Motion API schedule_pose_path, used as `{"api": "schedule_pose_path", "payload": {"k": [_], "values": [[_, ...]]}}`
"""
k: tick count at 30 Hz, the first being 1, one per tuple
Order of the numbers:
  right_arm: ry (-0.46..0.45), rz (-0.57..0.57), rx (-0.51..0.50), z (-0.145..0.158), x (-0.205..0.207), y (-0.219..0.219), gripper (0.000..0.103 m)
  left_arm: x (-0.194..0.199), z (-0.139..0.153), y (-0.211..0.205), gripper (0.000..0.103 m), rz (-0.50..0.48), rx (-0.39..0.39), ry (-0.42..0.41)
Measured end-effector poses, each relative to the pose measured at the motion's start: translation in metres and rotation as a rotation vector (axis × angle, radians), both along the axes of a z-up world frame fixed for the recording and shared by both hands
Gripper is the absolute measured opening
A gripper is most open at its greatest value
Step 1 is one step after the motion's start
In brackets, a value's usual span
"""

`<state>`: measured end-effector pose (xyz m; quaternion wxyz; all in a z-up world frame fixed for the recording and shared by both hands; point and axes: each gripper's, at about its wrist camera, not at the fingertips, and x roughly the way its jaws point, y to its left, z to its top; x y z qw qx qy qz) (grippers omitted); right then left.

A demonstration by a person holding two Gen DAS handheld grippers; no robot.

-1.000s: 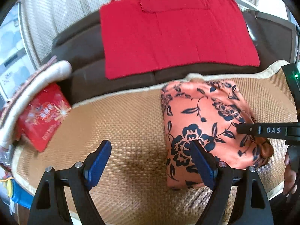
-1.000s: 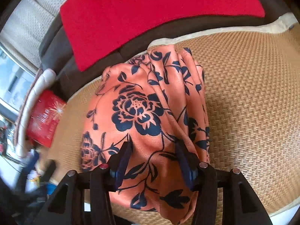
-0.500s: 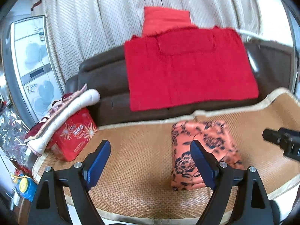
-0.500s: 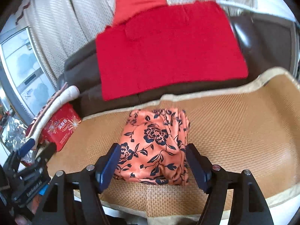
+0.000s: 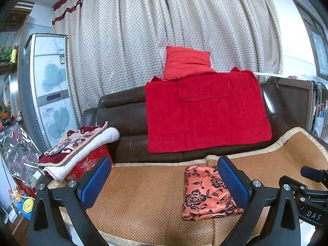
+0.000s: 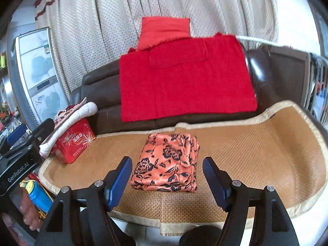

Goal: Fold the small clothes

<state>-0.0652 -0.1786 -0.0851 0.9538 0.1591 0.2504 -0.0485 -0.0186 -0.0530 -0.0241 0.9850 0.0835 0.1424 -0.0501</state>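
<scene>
Lying folded beyond parted jaws, floral garment

Folded garment: thin cloth, smooth with a slight satin sheen, orange with a dark flower print.
Mat: woven rattan-like weave, matt and ribbed, edged in smooth beige cloth binding.
Sofa: dark brown leather-like cover, glossy, catching highlights.
Red towel: thick terry-like cloth, matt and fuzzy.
Curtain: textured woven cloth, matt, dotted.
Red box: glossy printed surface at the mat's left edge.
Quilt: soft padded cloth, matt.
Left hand-held gripper: matt black plastic frame, blue textured rubbery pads, shiny metal screws.
Right hand-held gripper: same black plastic, blue pads.
</scene>
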Motion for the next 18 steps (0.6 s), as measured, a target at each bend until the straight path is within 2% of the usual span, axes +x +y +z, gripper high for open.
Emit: {"api": "schedule_pose_path", "payload": {"k": [10, 18], "values": [[-0.102, -0.048, -0.030, 0.030, -0.036, 0.011, 0.075, -0.028, 0.020, 0.011, 0.103, 0.000, -0.038, -0.054], [-0.144, -0.064, -0.069, 0.039, -0.041, 0.024, 0.077, -0.030, 0.024, 0.021, 0.103, 0.003, -0.085, -0.038]]}}
